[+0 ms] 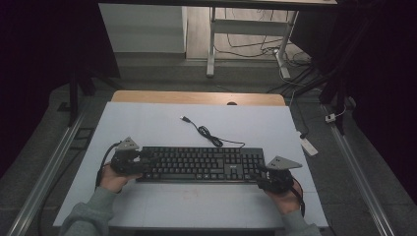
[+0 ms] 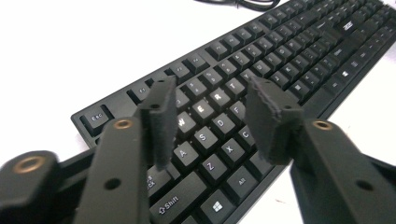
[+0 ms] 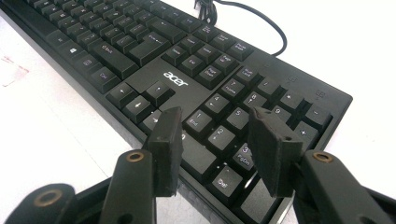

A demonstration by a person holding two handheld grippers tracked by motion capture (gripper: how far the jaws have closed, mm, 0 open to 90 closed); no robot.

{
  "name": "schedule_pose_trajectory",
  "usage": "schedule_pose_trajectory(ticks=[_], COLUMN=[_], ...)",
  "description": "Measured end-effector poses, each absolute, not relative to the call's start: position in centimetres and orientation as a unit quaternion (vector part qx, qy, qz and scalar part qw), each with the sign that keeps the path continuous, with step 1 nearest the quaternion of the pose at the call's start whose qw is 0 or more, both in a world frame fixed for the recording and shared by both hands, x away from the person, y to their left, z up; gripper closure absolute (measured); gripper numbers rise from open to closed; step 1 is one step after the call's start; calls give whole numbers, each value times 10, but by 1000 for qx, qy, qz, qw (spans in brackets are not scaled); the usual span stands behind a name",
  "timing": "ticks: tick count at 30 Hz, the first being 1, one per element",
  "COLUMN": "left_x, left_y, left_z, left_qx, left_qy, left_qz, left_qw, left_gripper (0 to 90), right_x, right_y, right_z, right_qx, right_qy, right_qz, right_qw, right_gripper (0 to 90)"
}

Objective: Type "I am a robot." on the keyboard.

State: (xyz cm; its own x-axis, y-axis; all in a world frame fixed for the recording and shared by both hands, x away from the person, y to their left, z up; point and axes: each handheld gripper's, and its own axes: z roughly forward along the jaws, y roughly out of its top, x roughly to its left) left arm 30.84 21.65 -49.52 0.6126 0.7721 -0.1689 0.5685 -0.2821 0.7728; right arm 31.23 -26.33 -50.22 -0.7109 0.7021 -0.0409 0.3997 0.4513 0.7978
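A black Acer keyboard [image 1: 201,164] lies across the middle of the white table top, and its cable [image 1: 209,135] runs back to a loose USB plug [image 1: 184,118]. My left gripper [image 1: 146,161] is at the keyboard's left end. In the left gripper view it [image 2: 211,100] stands open over the letter keys [image 2: 205,109] near W, S and D. My right gripper [image 1: 261,173] is at the keyboard's right end. In the right gripper view it [image 3: 215,122] is open above the number pad [image 3: 233,116]. Neither gripper holds anything.
The white board [image 1: 147,128] covers a wooden table [image 1: 196,97]. A faint reddish stain [image 3: 11,70] marks the board in front of the keyboard. Metal rails [image 1: 44,172] run along both sides. Behind stand desk legs [image 1: 211,49] and floor cables, with a white power strip [image 1: 309,146] at the right.
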Motion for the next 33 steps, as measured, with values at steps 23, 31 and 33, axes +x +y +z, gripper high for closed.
schedule_pose_trajectory(ticks=[23,31,33], left_x=[302,300,299], left_y=[198,188,186], left_z=[-488,-488,-488], left_qx=[803,812,813], left_qy=[386,371,369], left_qz=[100,98,97], left_qw=[442,439,439], left_gripper=[416,418,419], right_x=[313,313,313], right_y=[-264,-264,-264], right_z=[-502,-503,-503], right_qx=[332,333,332], right_qy=[832,832,832], right_qz=[403,403,403], right_qw=[188,188,188], right_gripper=[552,552,552])
